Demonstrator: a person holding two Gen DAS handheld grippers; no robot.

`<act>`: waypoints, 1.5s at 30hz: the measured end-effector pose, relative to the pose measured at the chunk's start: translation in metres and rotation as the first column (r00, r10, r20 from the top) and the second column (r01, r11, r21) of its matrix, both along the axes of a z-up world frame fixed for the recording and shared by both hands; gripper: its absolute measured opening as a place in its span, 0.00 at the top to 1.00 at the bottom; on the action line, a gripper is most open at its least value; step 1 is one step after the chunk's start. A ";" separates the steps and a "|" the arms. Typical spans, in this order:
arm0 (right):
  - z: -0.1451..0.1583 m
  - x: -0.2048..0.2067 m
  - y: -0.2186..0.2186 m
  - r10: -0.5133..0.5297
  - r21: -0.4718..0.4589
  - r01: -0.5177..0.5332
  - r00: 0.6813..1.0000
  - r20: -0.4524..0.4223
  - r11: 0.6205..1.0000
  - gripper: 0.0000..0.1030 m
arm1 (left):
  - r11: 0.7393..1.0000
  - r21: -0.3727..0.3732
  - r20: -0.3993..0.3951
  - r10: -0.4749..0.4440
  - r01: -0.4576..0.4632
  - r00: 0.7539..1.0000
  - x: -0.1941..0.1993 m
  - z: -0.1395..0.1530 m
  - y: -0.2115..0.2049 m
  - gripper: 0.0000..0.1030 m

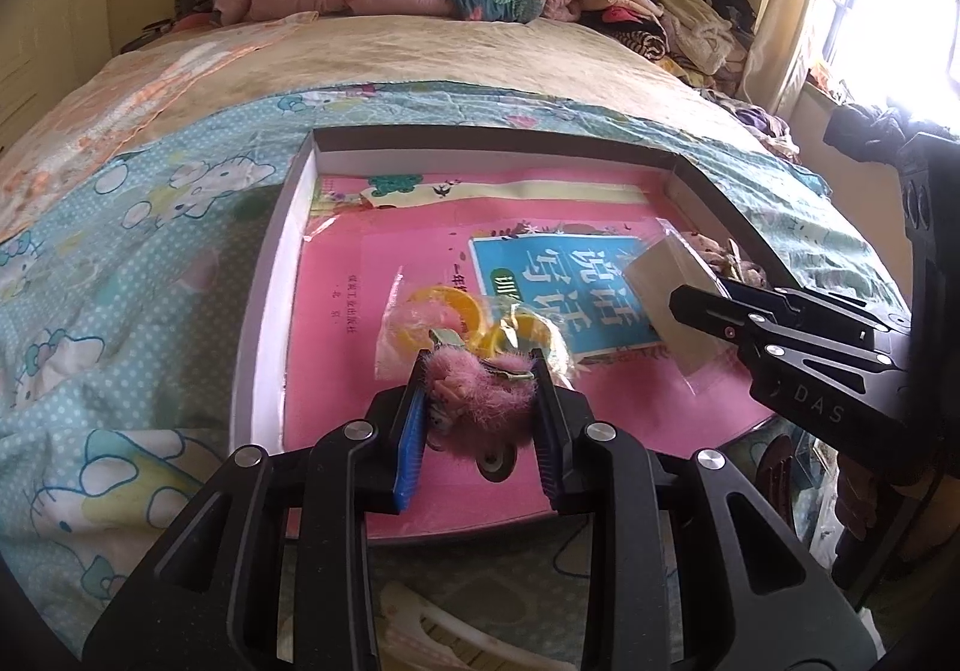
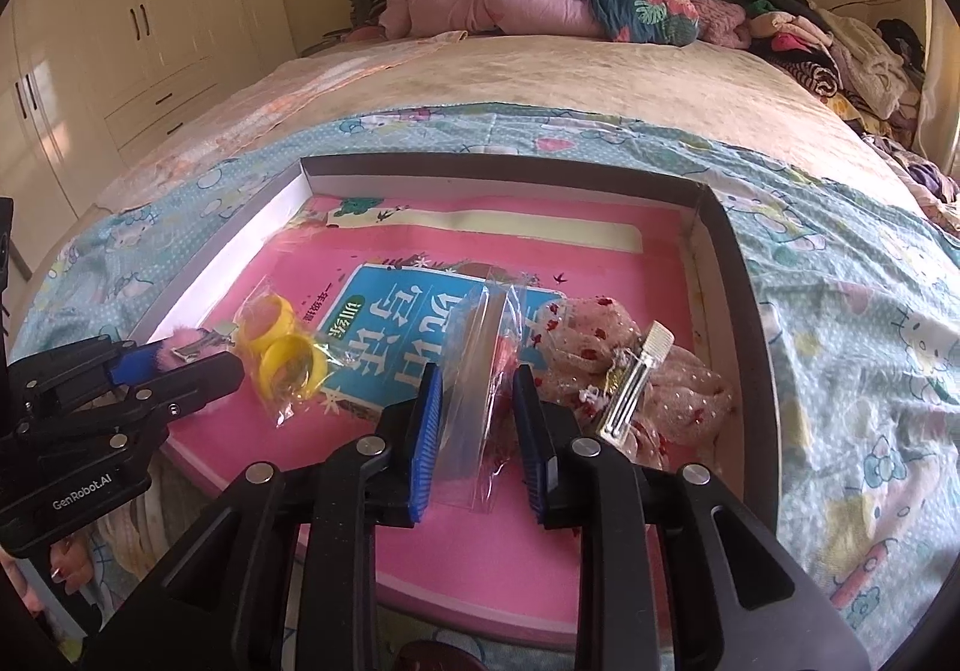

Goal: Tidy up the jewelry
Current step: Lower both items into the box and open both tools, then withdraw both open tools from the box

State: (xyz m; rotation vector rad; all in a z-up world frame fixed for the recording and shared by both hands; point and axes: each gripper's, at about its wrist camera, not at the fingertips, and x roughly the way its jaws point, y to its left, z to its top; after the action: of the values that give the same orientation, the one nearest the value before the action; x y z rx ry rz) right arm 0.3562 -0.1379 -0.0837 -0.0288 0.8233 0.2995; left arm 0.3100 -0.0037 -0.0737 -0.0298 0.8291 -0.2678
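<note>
A: Closest in, the left gripper [image 1: 480,371] is clenched on a fluffy pink hair clip [image 1: 480,392], its metal clasp peeking out between the blue pads. Why hold it low over the pink book [image 1: 336,371]?

B: Probably so it can go down beside the bagged yellow rings [image 1: 456,323], which lie on the book just beyond the clip. Like with like, I'd guess.

A: And the right gripper [image 2: 477,389]?

B: A clear plastic bag [image 2: 474,365] stands on edge between its pads, near the middle of the book. The pads look slightly apart from the film, so I read that grip as released, or nearly so. The bag seems to lean on the left pad.

A: What's right of the book's blue title panel?

B: A lace scrunchie with red specks [image 2: 606,347] with a clear comb-clip [image 2: 636,377] lying on it, hard against the grey box's [image 2: 738,275] right wall.

A: So the box is the collecting tray?

B: It seems so; it sits on the bed [image 2: 540,83], the book lining its floor.
</note>
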 end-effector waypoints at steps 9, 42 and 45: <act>0.018 -0.023 -0.021 -0.046 0.018 0.045 0.996 0.070 0.999 0.54 | 1.000 0.013 -0.008 -0.007 0.007 1.000 -0.004 -0.004 -0.009 0.73; 0.085 -0.104 -0.069 -0.100 0.065 0.086 0.959 0.264 0.994 0.12 | 1.000 -0.018 0.138 0.027 -0.025 0.990 -0.065 0.056 -0.036 0.11; 0.090 -0.113 -0.073 -0.094 0.057 0.082 0.957 0.273 0.995 0.12 | 0.999 -0.024 0.153 0.030 -0.027 0.988 -0.071 0.061 -0.038 0.11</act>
State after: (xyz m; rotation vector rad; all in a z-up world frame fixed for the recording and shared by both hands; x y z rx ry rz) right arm 0.2428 -0.2109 0.0059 0.0087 0.5387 0.2236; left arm 0.2388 -0.0421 -0.0132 -0.0409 0.6724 -0.2488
